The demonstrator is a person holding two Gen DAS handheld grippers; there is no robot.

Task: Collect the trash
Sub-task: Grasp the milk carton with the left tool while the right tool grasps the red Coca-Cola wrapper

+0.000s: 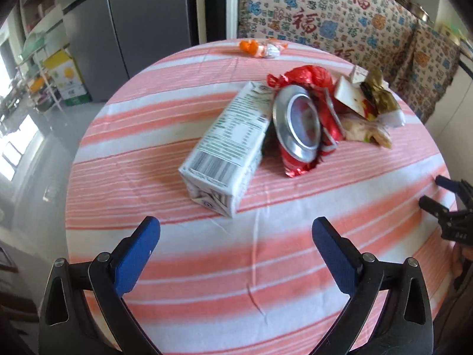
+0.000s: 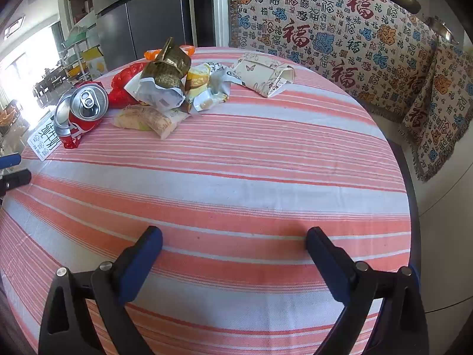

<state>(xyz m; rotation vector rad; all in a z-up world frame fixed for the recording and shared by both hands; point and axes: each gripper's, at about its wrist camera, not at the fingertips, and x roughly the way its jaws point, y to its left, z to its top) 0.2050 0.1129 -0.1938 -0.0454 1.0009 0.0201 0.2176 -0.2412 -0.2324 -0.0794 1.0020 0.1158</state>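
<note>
A pile of trash lies on the round table with a pink-and-white striped cloth (image 1: 207, 266). A white milk carton (image 1: 227, 145) lies on its side, with crushed red cans (image 1: 298, 127) leaning beside it and crumpled wrappers (image 1: 366, 103) behind. My left gripper (image 1: 236, 230) hovers open just short of the carton, nothing between its blue pads. In the right wrist view the red cans (image 2: 82, 109), wrappers (image 2: 165, 88) and a folded white paper box (image 2: 266, 77) sit at the far side. My right gripper (image 2: 233, 239) stands open over bare cloth (image 2: 236, 177).
An orange-and-white wrapper (image 1: 260, 48) lies at the table's far edge. A patterned throw covers a sofa (image 2: 340, 29) behind the table. A grey fridge (image 1: 127, 14) stands at the back left. The other gripper's tips show at the right edge (image 1: 443, 198) and the left edge (image 2: 11, 168).
</note>
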